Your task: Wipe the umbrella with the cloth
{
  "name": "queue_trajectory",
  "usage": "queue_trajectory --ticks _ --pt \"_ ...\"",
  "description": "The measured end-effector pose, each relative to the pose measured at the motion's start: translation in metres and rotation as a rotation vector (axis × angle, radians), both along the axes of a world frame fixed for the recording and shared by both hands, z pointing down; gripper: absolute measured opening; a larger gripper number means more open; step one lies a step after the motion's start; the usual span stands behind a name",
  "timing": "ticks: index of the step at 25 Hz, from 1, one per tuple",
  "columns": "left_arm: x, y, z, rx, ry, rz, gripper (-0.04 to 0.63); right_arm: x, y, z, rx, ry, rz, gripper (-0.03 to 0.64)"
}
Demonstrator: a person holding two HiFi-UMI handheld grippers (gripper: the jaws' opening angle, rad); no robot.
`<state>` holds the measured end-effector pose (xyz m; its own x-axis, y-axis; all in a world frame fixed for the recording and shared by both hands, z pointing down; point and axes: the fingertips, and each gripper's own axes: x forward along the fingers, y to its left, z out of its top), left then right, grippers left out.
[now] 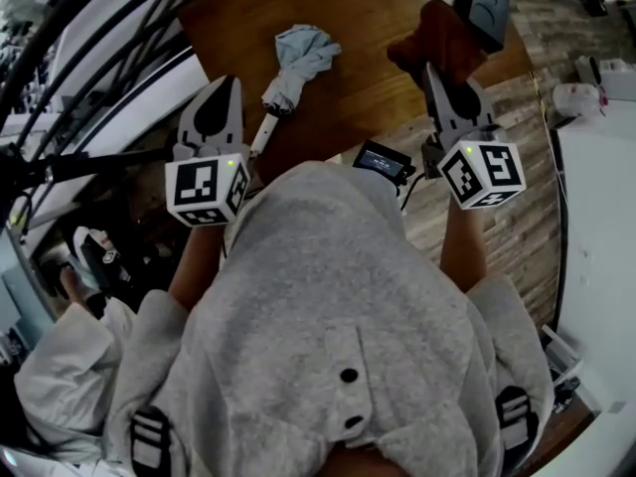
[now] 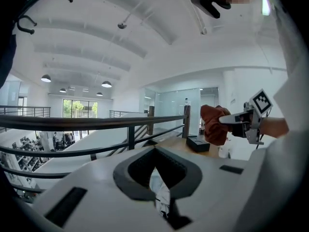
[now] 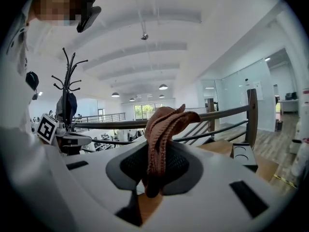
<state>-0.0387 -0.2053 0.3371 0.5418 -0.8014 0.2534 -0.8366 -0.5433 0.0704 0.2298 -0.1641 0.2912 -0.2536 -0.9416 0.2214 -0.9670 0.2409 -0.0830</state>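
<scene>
A folded pale-blue umbrella (image 1: 298, 60) lies on the brown wooden table (image 1: 378, 78), its light handle pointing back toward me. My left gripper (image 1: 227, 87) hovers just left of it, raised above the table. Its jaws (image 2: 157, 175) are shut, and a pale scrap shows in the slit below them. I cannot tell what that scrap is. My right gripper (image 1: 434, 68) is raised at the right, shut on a rust-brown cloth (image 1: 437, 36). The cloth (image 3: 161, 129) bunches up out of its jaws (image 3: 154, 170). The left gripper view shows the right gripper (image 2: 231, 120) holding the cloth (image 2: 215, 125).
A black box (image 1: 483, 8) sits at the table's far right corner. A small black device (image 1: 384, 162) lies at the near edge. A dark railing (image 1: 99, 78) runs along the left over a drop. A coat stand (image 3: 70, 76) rises beyond. A white surface (image 1: 596, 227) is at the right.
</scene>
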Motion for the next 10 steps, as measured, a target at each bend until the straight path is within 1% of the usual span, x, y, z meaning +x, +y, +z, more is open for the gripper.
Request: queue_trajectory --ticks 10 --pt "-0.0059 -0.0057 -0.0012 -0.001 0.004 -0.010 0.014 -0.0099 -0.0094 0.0056 -0.006 0.004 -0.022 0.072"
